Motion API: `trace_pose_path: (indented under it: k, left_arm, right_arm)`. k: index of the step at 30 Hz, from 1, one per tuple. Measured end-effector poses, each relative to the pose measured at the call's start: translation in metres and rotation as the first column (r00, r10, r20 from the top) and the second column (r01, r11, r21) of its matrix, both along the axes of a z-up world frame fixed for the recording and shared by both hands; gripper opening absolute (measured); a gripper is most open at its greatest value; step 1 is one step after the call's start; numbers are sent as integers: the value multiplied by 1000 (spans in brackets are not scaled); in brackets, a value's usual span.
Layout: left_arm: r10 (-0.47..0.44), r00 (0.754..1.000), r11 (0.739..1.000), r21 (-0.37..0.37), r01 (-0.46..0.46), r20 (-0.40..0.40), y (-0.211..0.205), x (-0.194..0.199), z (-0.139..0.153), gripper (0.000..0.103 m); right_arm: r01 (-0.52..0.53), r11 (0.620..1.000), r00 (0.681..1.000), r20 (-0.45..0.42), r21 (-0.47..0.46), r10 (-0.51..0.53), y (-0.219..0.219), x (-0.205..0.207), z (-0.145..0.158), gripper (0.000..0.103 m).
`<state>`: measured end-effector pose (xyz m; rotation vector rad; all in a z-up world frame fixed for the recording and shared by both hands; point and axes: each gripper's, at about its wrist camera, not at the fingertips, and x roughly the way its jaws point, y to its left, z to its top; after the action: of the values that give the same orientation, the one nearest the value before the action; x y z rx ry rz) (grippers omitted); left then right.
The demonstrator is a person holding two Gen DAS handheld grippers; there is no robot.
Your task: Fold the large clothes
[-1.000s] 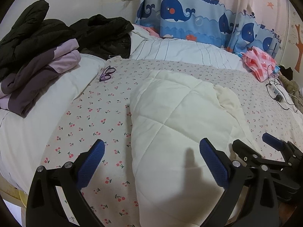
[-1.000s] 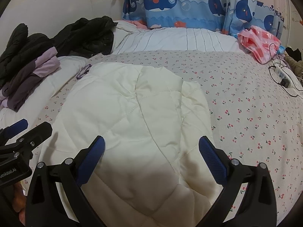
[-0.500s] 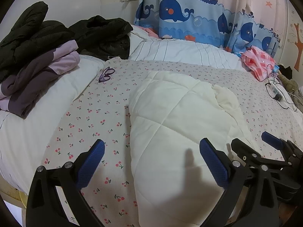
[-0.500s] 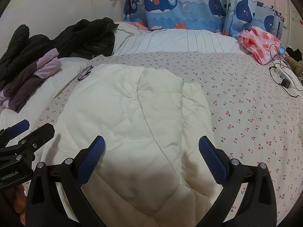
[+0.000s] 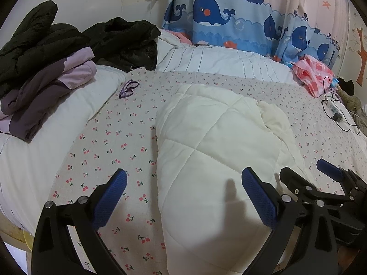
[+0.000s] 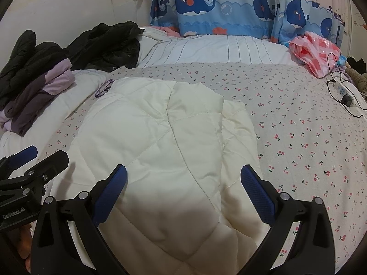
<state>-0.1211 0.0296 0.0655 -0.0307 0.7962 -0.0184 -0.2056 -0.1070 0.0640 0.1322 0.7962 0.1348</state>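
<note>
A cream quilted jacket (image 5: pixel 213 151) lies folded in a long bundle on the cherry-print sheet (image 5: pixel 105 151); it also shows in the right wrist view (image 6: pixel 165 142). My left gripper (image 5: pixel 183 197) is open and empty, hovering over the jacket's near left edge. My right gripper (image 6: pixel 183 194) is open and empty over the jacket's near end. Each gripper shows at the edge of the other's view, the right one (image 5: pixel 321 190) and the left one (image 6: pixel 29 169).
Black coats (image 5: pixel 123 39) and a purple garment (image 5: pixel 43 89) are piled at the left. Purple glasses (image 5: pixel 128 88) lie beyond the jacket. A pink checked bag (image 5: pixel 314 78) and a power strip with cable (image 5: pixel 335 112) lie at the right. Whale curtains (image 5: pixel 229 16) hang behind.
The jacket has not moved. Both grippers stay open and have drawn back and up slightly, so the jacket sits a little further from them.
</note>
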Motion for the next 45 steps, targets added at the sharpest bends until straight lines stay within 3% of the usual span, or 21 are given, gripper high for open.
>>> trace_pose_path:
  k: [45]
  left_arm:
    - [12, 1000, 1000, 0, -12, -22, 5, 5, -9, 96]
  right_arm:
    - [-1, 1000, 1000, -12, 2, 1, 1, 0, -7, 96]
